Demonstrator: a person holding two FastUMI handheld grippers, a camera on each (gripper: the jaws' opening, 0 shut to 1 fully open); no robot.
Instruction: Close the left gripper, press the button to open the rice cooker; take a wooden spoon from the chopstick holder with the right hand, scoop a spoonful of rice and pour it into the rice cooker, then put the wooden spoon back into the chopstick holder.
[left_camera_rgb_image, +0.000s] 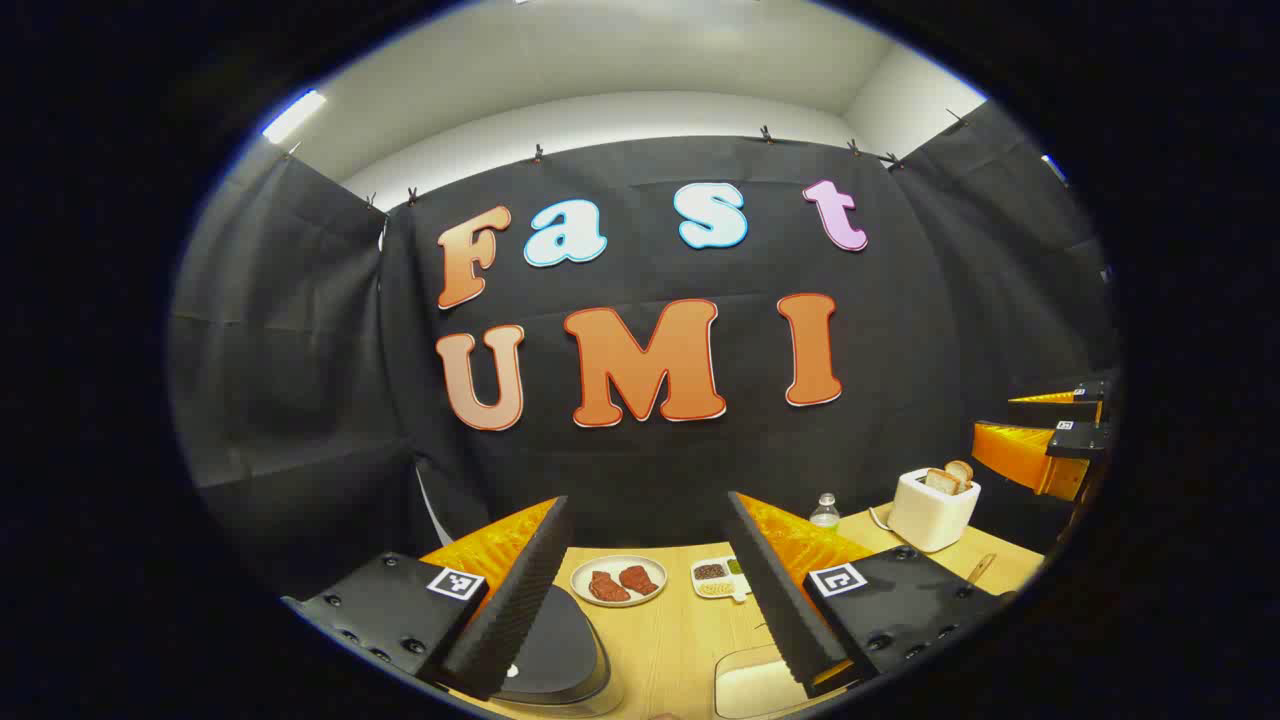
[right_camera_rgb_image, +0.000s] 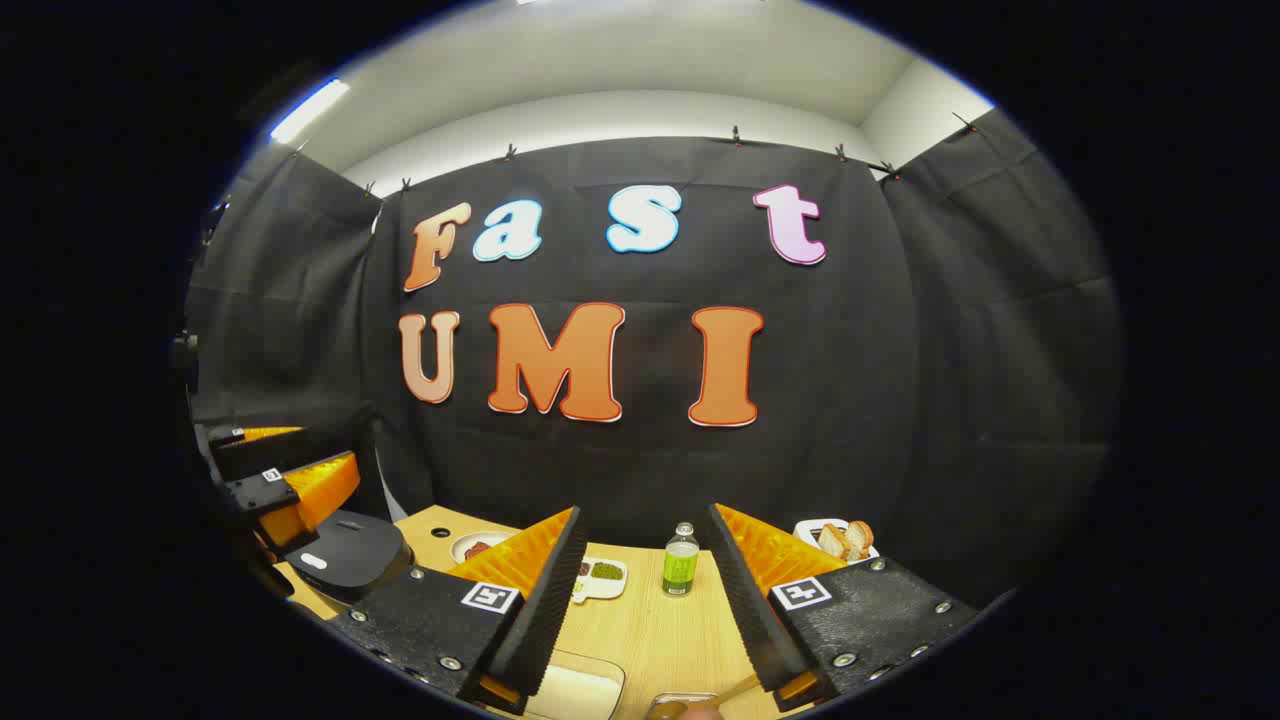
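Wooden counter (left_camera_rgb_image: 670, 640) is seen carrying the cooker (left_camera_rgb_image: 555, 650), lid down, beneath the left tool (left_camera_rgb_image: 640, 590). Both tools, left and right (right_camera_rgb_image: 645, 600), are held wide open, gripping nothing.

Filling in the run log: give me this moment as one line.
phase: start | left gripper: open, above rice cooker | right gripper: open, empty | cooker lid: closed | wooden spoon: not yet taken

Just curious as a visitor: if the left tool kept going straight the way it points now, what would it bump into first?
Probably nothing soon: the left tool is open and aimed over the table towards the black cloth wall. The plate of meat sits lower; depth is unclear.
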